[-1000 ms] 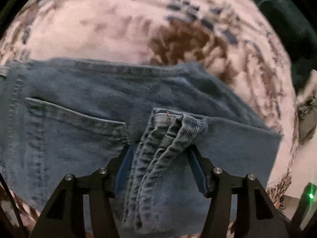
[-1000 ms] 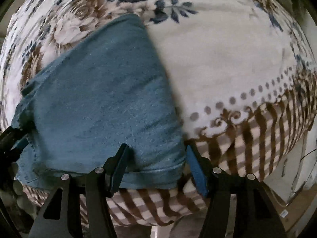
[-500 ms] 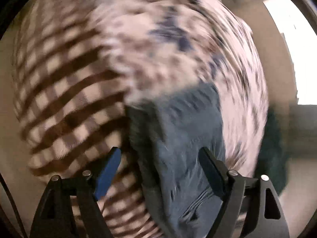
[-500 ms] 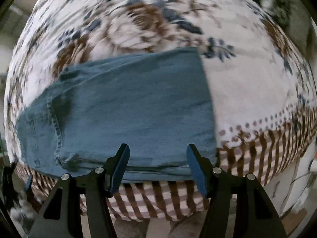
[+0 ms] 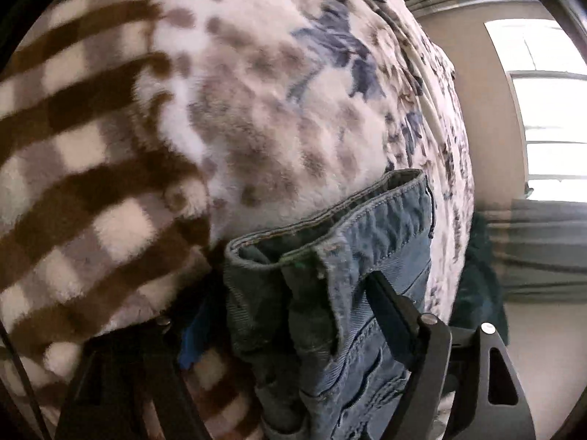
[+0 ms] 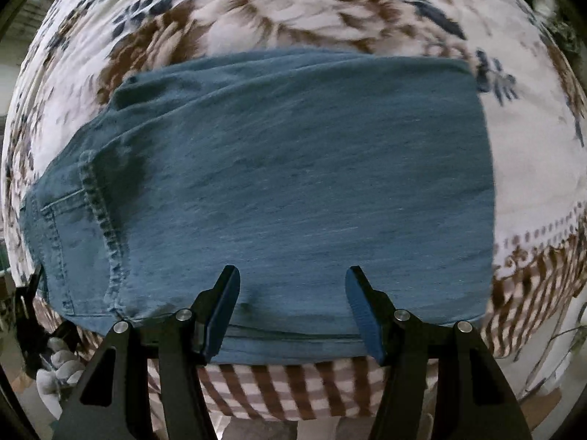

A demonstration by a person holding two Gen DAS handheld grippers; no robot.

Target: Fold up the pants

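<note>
- The pants (image 6: 293, 190), blue denim, lie folded into a broad rectangle on the bed's patterned blanket (image 6: 330, 11), with the near edge along the brown checked border and the waistband and back pocket at the left end.
- The left hand-held gripper (image 5: 290, 315) has the bunched waistband end between its fingers; they appear closed on the denim, though the left finger is mostly hidden by cloth.
- The right hand-held gripper (image 6: 293, 304) stands wide at the near edge, with the fold lying in the gap and neither pad pressing it.
- Risk, as I judge it: only one end is gripped, so lifting or pulling from the left could drag the stacked layers askew and undo the fold.
- The thick waistband seam might slip from the grip if it is pulled sideways.
- If the right fingers close shallowly, they may catch only the top layer.
</note>
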